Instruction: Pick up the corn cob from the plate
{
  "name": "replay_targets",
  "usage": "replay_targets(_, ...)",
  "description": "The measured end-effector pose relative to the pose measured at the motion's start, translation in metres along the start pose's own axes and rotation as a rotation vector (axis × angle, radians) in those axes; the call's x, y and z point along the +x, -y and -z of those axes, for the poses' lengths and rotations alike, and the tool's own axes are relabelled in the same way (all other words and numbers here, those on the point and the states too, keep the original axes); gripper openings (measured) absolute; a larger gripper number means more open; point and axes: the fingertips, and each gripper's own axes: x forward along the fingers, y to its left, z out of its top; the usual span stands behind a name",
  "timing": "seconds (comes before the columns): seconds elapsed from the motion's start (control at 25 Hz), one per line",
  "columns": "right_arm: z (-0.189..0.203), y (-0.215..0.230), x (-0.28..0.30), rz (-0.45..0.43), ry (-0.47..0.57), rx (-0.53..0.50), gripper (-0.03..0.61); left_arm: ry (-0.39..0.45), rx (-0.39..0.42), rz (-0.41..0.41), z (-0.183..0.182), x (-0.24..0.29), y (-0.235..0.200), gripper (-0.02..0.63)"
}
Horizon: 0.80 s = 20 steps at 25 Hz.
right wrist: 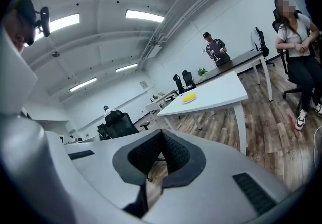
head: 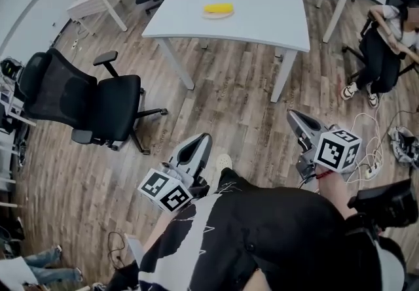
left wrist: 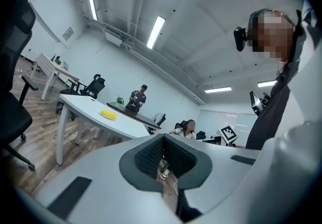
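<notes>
We're holding our left tool (head: pixel 201 142) and right tool (head: pixel 296 119) low over the wood floor (head: pixel 222 106). Both have their jaws pressed together with nothing between them. The yellow corn cob (head: pixel 218 8) sits on its plate (head: pixel 226 16) on the white worktop (head: pixel 268 18), well apart from both tools.

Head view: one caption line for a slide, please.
Left gripper and right gripper, both shut, face the distant corn cob on its plate.
</notes>
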Motion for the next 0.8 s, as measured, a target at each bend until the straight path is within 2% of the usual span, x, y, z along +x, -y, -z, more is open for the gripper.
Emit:
replay_targets(0.12,-0.029,0.004,0.038,0.014,0.02,-0.021,0.015,-0.018,0.008,0.015,-0.019,0.022,-0.033,0.014)
replay_targets(0.36,-0.074,-0.004,0.122,-0.026,0.078,-0.013,0.015,-0.053,0.016,0.023,-0.063,0.055,-0.107,0.014)
replay_targets(0.6,-0.097,-0.003,0.19,-0.013,0.107,0.029,0.015,-0.067,0.028,0.045,-0.099,0.077,-0.167,0.014)
replay_targets(0.8,-0.094,-0.005,0.225,0.01,0.06,0.046,0.015,-0.076,-0.008,0.051,-0.106,0.088,-0.202,0.014)
